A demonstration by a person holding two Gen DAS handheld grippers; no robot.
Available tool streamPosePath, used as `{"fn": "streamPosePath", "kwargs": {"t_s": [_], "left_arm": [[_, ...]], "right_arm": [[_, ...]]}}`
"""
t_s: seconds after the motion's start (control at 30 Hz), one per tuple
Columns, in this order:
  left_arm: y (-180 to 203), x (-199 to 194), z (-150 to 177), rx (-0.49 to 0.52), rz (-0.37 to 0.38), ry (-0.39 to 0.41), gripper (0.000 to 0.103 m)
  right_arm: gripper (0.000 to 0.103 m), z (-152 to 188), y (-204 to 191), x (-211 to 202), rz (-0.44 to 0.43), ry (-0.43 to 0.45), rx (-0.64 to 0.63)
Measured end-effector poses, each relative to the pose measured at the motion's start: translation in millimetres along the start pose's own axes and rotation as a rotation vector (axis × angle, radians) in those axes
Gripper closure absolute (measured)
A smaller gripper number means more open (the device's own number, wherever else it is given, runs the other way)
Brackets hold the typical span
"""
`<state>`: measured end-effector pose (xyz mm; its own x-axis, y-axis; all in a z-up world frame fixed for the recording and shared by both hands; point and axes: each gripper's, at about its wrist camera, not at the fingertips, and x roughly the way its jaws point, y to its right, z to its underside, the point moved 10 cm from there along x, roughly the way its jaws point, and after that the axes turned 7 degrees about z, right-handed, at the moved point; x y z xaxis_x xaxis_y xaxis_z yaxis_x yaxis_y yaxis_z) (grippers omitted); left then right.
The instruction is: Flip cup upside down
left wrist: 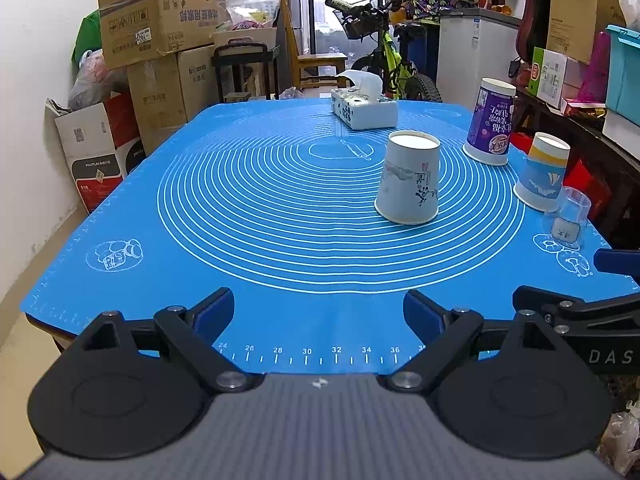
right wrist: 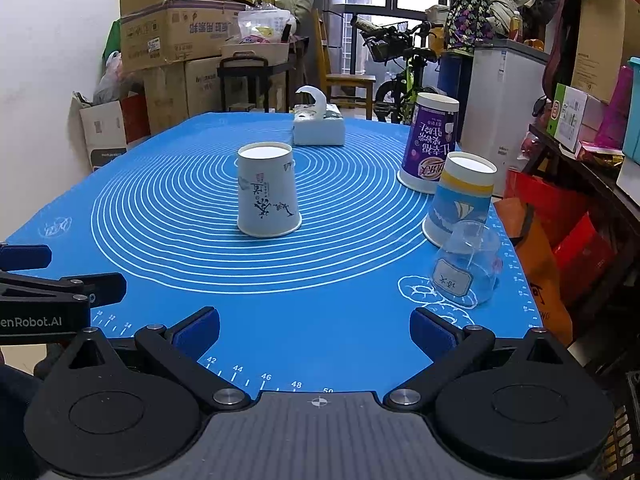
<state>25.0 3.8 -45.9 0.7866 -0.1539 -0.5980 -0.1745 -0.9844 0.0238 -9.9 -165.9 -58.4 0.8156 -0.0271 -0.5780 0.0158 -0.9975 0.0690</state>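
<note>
Both tools, left (left wrist: 319,312) and right (right wrist: 315,330), gape empty before the overturned white cup (left wrist: 409,178), its mouth hidden against the desk (left wrist: 240,280).

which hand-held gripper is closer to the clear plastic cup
Right. The right hand-held gripper sits just short of the clear plastic cup; the left hand-held gripper is farther, off toward the mat's middle.

Four cups stand upside down on the table — three paper cups and one clear plastic cup (right wrist: 466,264). The paper ones are a white cup (right wrist: 267,191) in the middle, a purple cup (right wrist: 429,145) and a blue-and-yellow cup (right wrist: 460,200) along the right edge. One tissue box (right wrist: 319,127) sits near the far edge — one blue mat (right wrist: 280,320) covers the table.
</note>
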Motion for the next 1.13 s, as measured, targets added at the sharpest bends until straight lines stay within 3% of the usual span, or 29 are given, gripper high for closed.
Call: {"fn": "streamPosePath", "kwargs": {"t_s": [1.13], "left_arm": [[-4.5,5.3,3.0,-0.031,0.019,-0.026,0.012]], "right_arm": [[0.003,-1.2,0.1,3.4,0.006,-0.013,-0.009]]}}
